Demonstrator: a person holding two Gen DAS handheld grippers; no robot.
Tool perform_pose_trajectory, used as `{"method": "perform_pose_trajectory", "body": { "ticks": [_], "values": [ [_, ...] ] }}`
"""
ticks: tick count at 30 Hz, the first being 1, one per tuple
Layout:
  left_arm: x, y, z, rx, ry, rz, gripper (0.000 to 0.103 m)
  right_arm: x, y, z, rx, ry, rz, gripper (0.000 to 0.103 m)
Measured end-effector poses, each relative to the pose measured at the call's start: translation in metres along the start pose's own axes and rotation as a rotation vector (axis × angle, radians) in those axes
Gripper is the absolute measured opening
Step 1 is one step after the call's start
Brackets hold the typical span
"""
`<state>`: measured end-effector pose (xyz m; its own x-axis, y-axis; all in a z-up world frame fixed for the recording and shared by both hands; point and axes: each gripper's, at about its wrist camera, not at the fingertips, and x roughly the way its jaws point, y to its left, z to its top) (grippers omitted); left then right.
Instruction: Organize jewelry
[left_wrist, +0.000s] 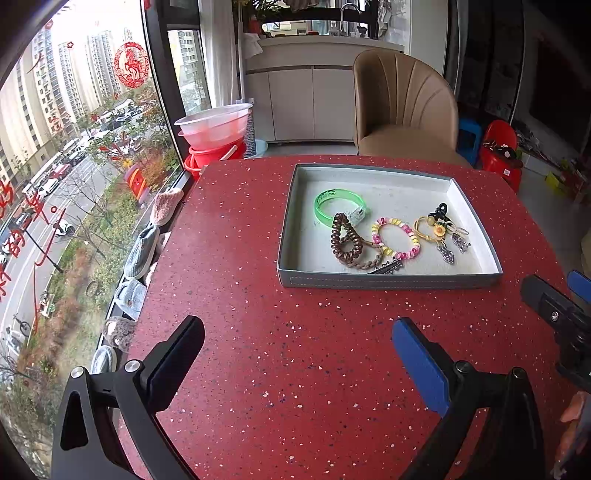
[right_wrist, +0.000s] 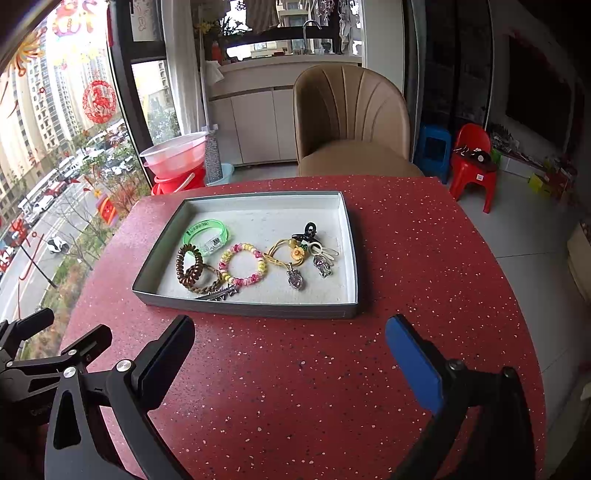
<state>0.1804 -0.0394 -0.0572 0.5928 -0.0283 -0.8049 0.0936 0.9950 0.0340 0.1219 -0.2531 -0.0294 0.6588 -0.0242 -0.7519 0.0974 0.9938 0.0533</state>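
Note:
A grey tray (left_wrist: 391, 281) (right_wrist: 243, 309) lies on the red speckled table (left_wrist: 295, 369) (right_wrist: 295, 387). In it lie a green bangle (left_wrist: 338, 205) (right_wrist: 207, 230), a brown coil hair tie (left_wrist: 345, 240) (right_wrist: 190, 267), a pink and yellow bead bracelet (left_wrist: 395, 238) (right_wrist: 242, 264), a sunflower hair tie (left_wrist: 434, 229) (right_wrist: 293, 253), a black claw clip (left_wrist: 439, 211) (right_wrist: 306, 230) and silver pendants (left_wrist: 452, 249) (right_wrist: 295, 282). My left gripper (left_wrist: 297, 332) is open and empty, near side of the tray. My right gripper (right_wrist: 290, 330) is open and empty, near side of the tray.
A tan chair (left_wrist: 402, 107) (right_wrist: 351, 122) stands behind the table. Red and clear basins (left_wrist: 214, 136) (right_wrist: 175, 162) sit by the window at the left. A red child's chair (right_wrist: 474, 162) and a blue stool (right_wrist: 434, 149) stand at the right.

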Motion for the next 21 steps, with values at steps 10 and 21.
{"method": "perform_pose_trajectory", "body": {
  "ticks": [10, 21],
  "values": [
    [0.0026, 0.0021, 0.0004, -0.006, 0.009, -0.006, 0.103, -0.0002, -0.0001, 0.0003, -0.001, 0.0, -0.001, 0.103],
    [0.0046, 0.0023, 0.0006, -0.005, 0.014, -0.008, 0.103, 0.0, 0.0006, 0.0011, 0.0, 0.001, 0.001, 0.103]
  ]
}}
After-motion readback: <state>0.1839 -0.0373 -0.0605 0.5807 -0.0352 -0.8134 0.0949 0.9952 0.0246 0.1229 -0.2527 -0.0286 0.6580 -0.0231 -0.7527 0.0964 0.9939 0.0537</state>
